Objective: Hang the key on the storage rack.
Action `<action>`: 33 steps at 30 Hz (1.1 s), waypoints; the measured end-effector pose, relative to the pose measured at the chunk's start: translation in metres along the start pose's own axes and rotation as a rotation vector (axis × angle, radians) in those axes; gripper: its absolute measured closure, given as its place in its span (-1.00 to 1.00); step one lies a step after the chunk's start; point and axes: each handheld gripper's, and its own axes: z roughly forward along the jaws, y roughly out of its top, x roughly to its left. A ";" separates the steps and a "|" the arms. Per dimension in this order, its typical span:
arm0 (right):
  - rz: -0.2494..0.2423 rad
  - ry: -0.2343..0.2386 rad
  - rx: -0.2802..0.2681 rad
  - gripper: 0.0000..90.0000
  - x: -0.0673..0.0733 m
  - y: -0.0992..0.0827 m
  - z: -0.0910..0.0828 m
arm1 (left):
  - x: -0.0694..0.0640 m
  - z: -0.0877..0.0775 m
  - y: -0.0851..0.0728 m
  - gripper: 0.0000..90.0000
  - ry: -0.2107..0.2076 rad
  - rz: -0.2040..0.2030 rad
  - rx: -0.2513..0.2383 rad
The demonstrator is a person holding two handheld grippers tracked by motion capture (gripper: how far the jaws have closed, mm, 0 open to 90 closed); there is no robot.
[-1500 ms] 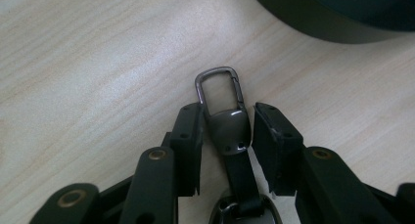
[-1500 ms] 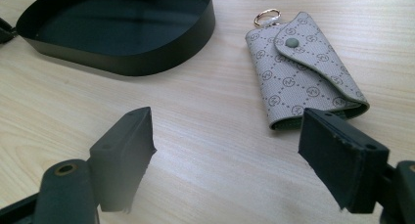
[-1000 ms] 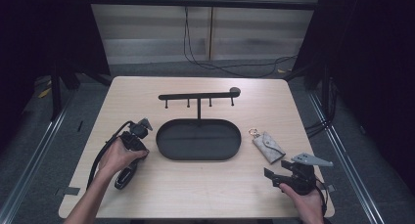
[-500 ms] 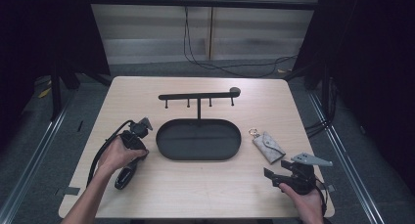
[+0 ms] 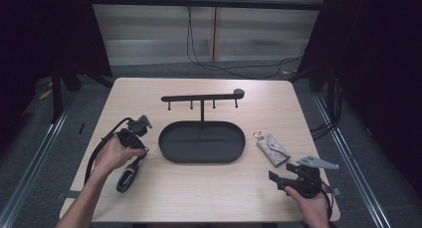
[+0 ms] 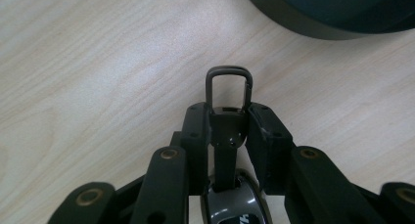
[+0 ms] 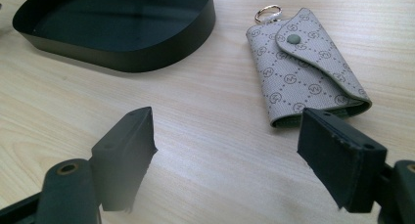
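A: left gripper (image 6: 227, 131) status?

B: clamped on the car key fob (image 6: 230, 204); in the left gripper view the pads pinch the fob's neck at frame centre, just under its metal loop (image 6: 229, 84); loop sticks out past the fingertips over bare desk (image 6: 98, 62); fob body runs down between the jaws to the bottom edge.

A: where in the high view?

B: lower left of frame; left hand (image 5: 113, 153) wraps the left gripper (image 5: 135, 138); fob (image 5: 128, 174) lies on the desk (image 5: 209, 193) just below the hand, left of the black oval tray (image 5: 171, 151); cable loops off to the left of the hand.

A: right gripper (image 7: 227, 150)?

B: released, nothing between the jaws; they have just been opening wider; in the right gripper view the two black pads sit at lower left and lower right, bare desk in the gap.

A: what's ahead of it?

B: grey patterned key pouch (image 7: 303, 67), flat on the desk in the upper right of that view, flap snapped shut, ring at its top end; its near edge is just beside the right pad, can't tell if touching; tray rim in the upper left.

A: high view placement?

B: right gripper (image 5: 281, 180) at lower right, held by the right hand (image 5: 311, 205); pouch (image 5: 272, 149) just above it, right of the tray; hook stand (image 5: 201, 97) rises from the tray's far edge.
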 end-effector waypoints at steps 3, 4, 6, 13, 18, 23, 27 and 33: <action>0.001 -0.001 0.001 -0.53 0.000 0.000 0.000 | 0.000 -0.005 -0.001 0.57 -0.004 0.002 -0.008; 0.001 -0.001 0.002 -0.53 0.000 0.000 0.000 | 0.000 -0.006 -0.002 0.57 -0.004 0.002 -0.016; 0.001 -0.001 0.000 -0.53 0.000 0.000 0.000 | 0.000 -0.010 -0.003 0.57 -0.003 0.009 -0.022; 0.003 -0.001 0.002 -0.53 0.000 0.000 0.000 | 0.000 -0.025 -0.005 0.57 0.001 0.007 -0.053; 0.006 -0.001 0.000 -0.54 0.000 0.000 0.000 | 0.001 -0.034 -0.005 0.57 -0.011 0.003 -0.061; 0.009 -0.004 0.000 -0.54 -0.001 0.000 0.000 | 0.002 -0.042 -0.007 0.57 -0.004 -0.005 -0.071; 0.010 -0.005 0.000 -0.54 -0.001 0.000 0.000 | 0.004 -0.048 -0.009 0.57 -0.016 0.003 -0.082; 0.010 -0.007 0.000 -0.55 -0.001 0.000 0.000 | 0.004 -0.059 -0.010 0.57 -0.016 0.003 -0.082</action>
